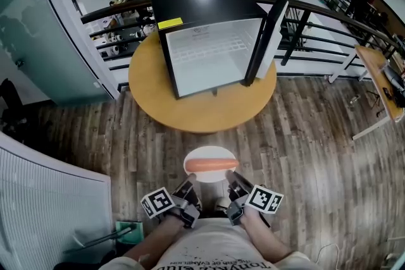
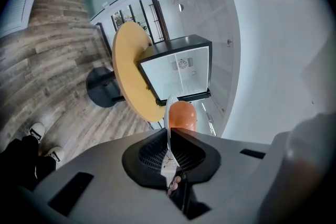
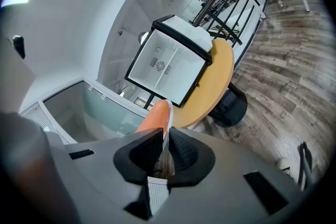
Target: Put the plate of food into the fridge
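A white plate [image 1: 209,171] carrying an orange sausage [image 1: 211,165] hangs in the air over the wooden floor, short of the round table. My left gripper [image 1: 190,187] is shut on the plate's near-left rim, my right gripper [image 1: 233,184] is shut on its near-right rim. In the left gripper view the thin plate edge [image 2: 169,128] runs between the black pads, with the sausage [image 2: 182,115] beyond. The right gripper view shows the plate rim [image 3: 167,128] pinched the same way beside the sausage [image 3: 153,119]. The black mini fridge [image 1: 212,35] stands on the table with its door [image 1: 271,31] swung open to the right; its inside is white and bare.
The round wooden table [image 1: 201,104] stands against a black railing [image 1: 316,16] over a lower floor. A glass partition [image 1: 38,22] rises at the left, a white slatted panel [image 1: 44,199] at the near left. A desk [image 1: 380,82] stands at the right. The person's shoes [image 2: 44,144] show on the floor.
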`<state>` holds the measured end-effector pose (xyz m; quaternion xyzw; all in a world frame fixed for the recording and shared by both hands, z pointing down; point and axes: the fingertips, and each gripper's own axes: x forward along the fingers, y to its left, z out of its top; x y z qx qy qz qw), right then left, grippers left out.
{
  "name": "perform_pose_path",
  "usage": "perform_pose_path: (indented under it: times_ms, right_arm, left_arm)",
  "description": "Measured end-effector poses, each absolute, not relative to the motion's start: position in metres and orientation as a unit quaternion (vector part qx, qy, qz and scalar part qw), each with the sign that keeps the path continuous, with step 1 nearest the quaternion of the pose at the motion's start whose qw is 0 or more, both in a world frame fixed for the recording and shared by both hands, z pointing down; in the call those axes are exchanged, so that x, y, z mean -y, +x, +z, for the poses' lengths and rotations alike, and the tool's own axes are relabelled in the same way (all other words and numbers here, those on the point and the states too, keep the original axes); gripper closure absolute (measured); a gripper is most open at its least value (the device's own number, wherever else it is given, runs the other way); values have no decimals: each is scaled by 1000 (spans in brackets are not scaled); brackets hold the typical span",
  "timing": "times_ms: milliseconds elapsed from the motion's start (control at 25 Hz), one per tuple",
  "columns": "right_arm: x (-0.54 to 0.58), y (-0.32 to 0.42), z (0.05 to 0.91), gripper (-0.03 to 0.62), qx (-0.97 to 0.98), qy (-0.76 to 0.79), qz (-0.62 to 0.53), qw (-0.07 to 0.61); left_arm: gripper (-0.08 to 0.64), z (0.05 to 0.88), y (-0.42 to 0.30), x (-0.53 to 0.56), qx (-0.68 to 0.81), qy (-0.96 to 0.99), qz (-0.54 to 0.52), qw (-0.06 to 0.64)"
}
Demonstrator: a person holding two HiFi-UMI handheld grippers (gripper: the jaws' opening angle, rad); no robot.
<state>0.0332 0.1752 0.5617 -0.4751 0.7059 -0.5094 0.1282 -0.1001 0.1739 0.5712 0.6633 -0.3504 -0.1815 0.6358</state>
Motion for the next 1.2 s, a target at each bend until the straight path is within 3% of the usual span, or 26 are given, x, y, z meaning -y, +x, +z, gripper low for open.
perform_pose_path:
  times_ms: [640,1200]
  right_arm:
    - [-166,-7,566,541,-689,-489,-512,153]
    - [-117,8,571,541,-689,-489,-512,153]
  left_arm:
    - [528,573,-140,-155,328,689,-153,628]
    - [528,578,-125,-108,326,680,-157,638]
